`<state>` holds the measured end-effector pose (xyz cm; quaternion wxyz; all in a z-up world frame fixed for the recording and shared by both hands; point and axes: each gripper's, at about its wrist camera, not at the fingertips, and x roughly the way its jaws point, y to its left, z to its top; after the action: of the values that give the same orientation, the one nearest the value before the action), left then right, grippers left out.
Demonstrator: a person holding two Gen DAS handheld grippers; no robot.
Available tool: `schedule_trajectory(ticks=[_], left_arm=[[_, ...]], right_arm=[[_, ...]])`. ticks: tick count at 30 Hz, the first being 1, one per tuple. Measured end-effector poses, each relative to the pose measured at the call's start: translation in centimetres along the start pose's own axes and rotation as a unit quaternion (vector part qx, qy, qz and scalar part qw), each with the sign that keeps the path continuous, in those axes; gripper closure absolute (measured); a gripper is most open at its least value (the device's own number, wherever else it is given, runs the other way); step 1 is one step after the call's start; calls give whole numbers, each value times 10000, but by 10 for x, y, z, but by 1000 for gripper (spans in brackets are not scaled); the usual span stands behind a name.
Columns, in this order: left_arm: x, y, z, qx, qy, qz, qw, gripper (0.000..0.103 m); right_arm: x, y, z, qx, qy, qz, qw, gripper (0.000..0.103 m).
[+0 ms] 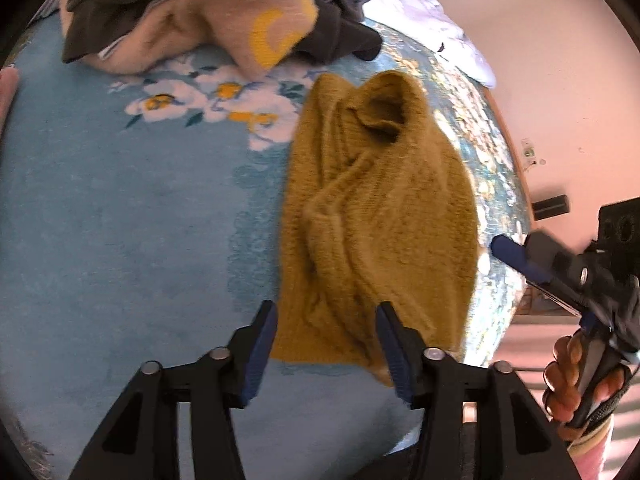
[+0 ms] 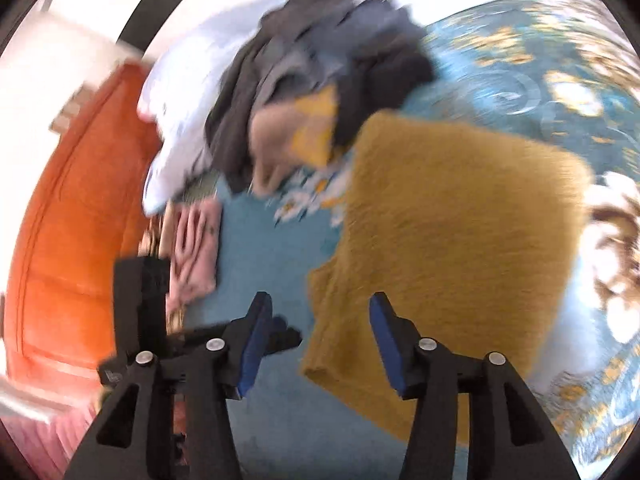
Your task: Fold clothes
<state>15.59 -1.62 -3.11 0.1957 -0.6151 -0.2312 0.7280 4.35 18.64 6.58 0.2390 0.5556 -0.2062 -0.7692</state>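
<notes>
A mustard knitted sweater lies folded lengthwise on the blue floral blanket, collar toward the far end. My left gripper hovers open over the sweater's near edge, with the cloth lying below its pads and not pinched. In the right wrist view, which is blurred, the same sweater lies flat and my right gripper stands open above its near left corner. A blue finger of the right gripper shows at the sweater's right side, held by a hand.
A heap of loose clothes, beige with yellow and dark grey, lies at the blanket's far end. White bedding is behind it. A pink folded garment sits at the left by an orange padded surface.
</notes>
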Motion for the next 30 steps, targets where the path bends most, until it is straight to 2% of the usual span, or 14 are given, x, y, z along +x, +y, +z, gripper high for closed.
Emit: schedule_trajectory(ticks=[6, 9, 10, 11, 12, 13, 14, 17, 19, 23, 26, 28, 30], left_arm=[[21, -17, 5, -216, 172, -452, 9986, 41], [27, -29, 6, -155, 156, -407, 9989, 44], [28, -31, 6, -133, 162, -285, 9994, 49], [30, -34, 5, -94, 177, -145, 9997, 73], [32, -37, 5, -26, 214, 37, 9998, 90], [33, -40, 6, 44, 243, 181, 9995, 90], [30, -42, 6, 88, 210, 149, 9996, 91], [9, -49, 9, 184, -157, -343, 9991, 91], [-4, -53, 12, 336, -390, -510, 9974, 91], [3, -44, 11, 370, -347, -258, 9984, 91], [26, -12, -1, 59, -221, 157, 9996, 91], [36, 9, -7, -381, -182, 42, 9991, 90], [34, 10, -5, -441, -241, -32, 9987, 90]], right_arm=[[-56, -50, -5, 1030, -694, -462, 9912, 49], [-70, -79, -15, 1566, -787, -670, 9822, 49], [-71, -88, -20, 1758, -764, -774, 9784, 49], [-71, -98, -24, 1946, -691, -931, 9740, 49], [-71, -107, -29, 2131, -613, -1091, 9690, 49], [-71, -115, -32, 2275, -522, -1175, 9653, 49], [-71, -123, -36, 2419, -472, -1153, 9623, 49], [-70, -140, -45, 2807, -411, -946, 9542, 49], [-71, -147, -49, 2969, -427, -833, 9503, 49], [-70, -143, -49, 2882, -446, -871, 9526, 49], [-59, -135, -52, 2700, -330, -844, 9586, 49], [-45, -129, -57, 2554, -137, -807, 9634, 49], [-32, -130, -63, 2486, 42, -696, 9661, 49]])
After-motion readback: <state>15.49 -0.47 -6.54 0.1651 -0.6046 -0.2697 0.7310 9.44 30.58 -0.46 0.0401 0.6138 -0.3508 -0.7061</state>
